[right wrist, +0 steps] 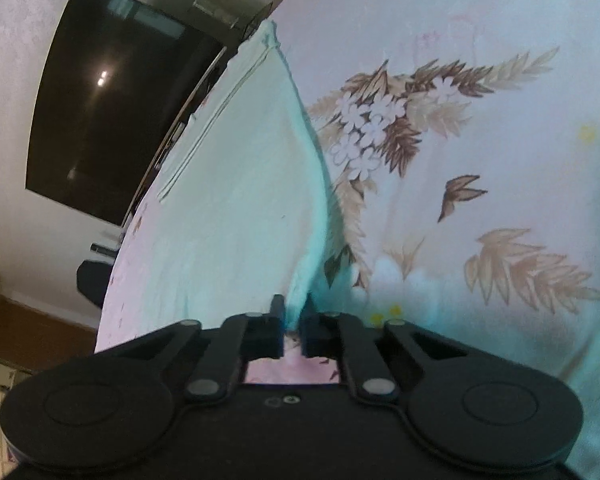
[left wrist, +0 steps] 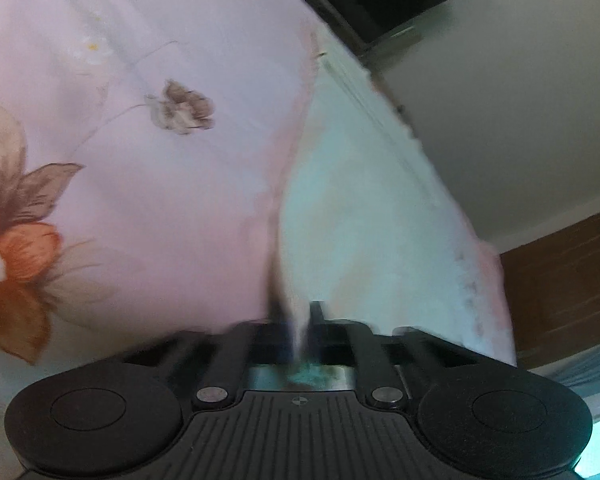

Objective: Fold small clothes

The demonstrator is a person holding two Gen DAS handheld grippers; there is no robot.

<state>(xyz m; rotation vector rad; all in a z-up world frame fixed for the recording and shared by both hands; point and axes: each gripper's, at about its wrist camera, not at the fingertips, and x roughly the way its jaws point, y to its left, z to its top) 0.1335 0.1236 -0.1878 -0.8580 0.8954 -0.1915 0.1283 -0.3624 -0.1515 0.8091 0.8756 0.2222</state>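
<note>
A pale mint-white small garment (left wrist: 364, 216) is stretched and lifted above the floral bedsheet (left wrist: 140, 184). My left gripper (left wrist: 298, 316) is shut on one edge of it; the view is blurred. In the right wrist view the same garment (right wrist: 244, 184) rises away from my right gripper (right wrist: 295, 308), which is shut on another edge, with a stitched hem line visible along its far side. The sheet (right wrist: 480, 140) lies to the right of it.
A dark wall-mounted TV screen (right wrist: 112, 112) hangs on a pale wall to the left in the right wrist view. A brown wooden panel (left wrist: 568, 280) is at the right in the left wrist view. The bed's edge runs beside the garment.
</note>
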